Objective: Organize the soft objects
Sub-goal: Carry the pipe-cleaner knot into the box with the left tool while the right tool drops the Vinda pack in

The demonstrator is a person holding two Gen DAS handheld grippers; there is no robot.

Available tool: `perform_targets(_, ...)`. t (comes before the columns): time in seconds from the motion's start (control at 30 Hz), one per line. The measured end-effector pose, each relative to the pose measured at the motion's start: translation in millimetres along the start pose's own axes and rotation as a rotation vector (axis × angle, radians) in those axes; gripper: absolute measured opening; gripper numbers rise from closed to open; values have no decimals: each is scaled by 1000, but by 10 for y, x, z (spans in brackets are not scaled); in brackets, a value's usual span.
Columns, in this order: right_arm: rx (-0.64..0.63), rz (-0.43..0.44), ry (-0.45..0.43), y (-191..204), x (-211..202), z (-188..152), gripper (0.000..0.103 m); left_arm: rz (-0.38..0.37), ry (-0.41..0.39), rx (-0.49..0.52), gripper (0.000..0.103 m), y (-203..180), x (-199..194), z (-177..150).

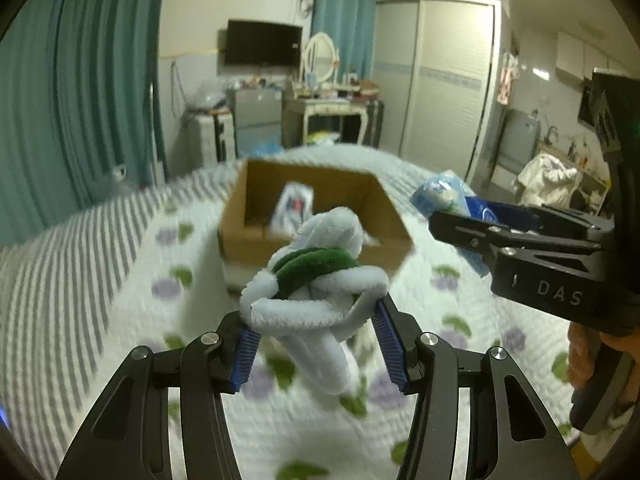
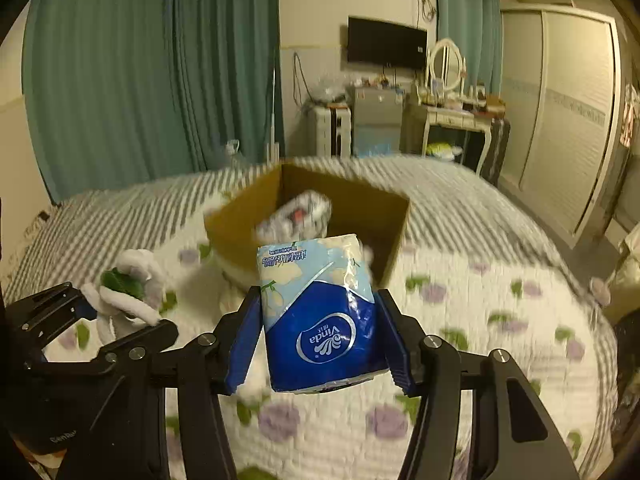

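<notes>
Bedroom: quilted bed (image 1: 120, 264), wardrobe (image 1: 448, 80)

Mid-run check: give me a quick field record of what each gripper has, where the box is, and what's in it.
left gripper: shut on plush toy, white with green band, held above the bed
right gripper: shut on tissue pack, blue and white, Vinda logo
cardboard box: open, on the floral bedspread, ahead of both grippers
box contents: one whitish packet, blurred; anything else cannot be made out
items still outside box: both held items
</notes>
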State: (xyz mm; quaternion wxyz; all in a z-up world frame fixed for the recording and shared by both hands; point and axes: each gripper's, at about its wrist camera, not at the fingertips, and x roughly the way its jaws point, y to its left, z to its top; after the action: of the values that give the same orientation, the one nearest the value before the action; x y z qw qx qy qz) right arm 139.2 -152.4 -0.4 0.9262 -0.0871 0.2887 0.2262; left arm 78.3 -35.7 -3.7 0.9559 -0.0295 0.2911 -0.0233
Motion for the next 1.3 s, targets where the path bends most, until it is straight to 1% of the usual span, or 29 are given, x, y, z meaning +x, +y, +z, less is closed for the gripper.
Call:
perform_targets(0.1,-2,-7,-43,-11,35,311,55,0,-19,14,52,68,124,250)
perform_targets(0.2,4,-19,-65,-64,134,567,55,14,-32,36,52,134,278,426)
perform_targets(0.27,20,-21,-68,-128,228,709,55,26,-48,60,52,178,442,573)
perform_targets(0.37,18,-31,-73,-178,382,847,55,22,-53,79,52,233,674,732)
perform_targets(0.43,14,-38,-67,-213,534,900,55,24,-46,80,52,271,846,817)
perform_targets(0.57,35,-43,-30,-317,949,932,55,19,0,81,52,346,1285,918)
perform_targets(0.63,34,-56,-7,-381,1160,909,55,22,20,87,52,347,1434,916)
perform_targets(0.8,78,-44,69,-560,1659,769,55,56,73,107,52,325,1770,830)
perform_targets(0.9,78,-40,88,-639,1805,693,55,51,75,97,53,342,1819,838)
perform_targets(0.97,78,-30,92,-700,1839,681,55,42,75,84,60,361,1828,842)
perform_targets(1.0,85,-25,90,-712,1841,681,56,42,74,79,70,364,1825,846)
perform_targets(1.07,96,-19,85,-710,1816,665,58,55,61,78,75,363,1798,874)
perform_targets(1.17,112,-13,54,-745,1686,703,65,67,43,110,76,318,1692,906)
perform_targets(1.2,113,-20,42,-727,1612,702,70,78,40,118,76,318,1648,926)
perform_targets(1.3,111,-37,5,-706,1315,774,71,86,17,134,76,275,1373,986)
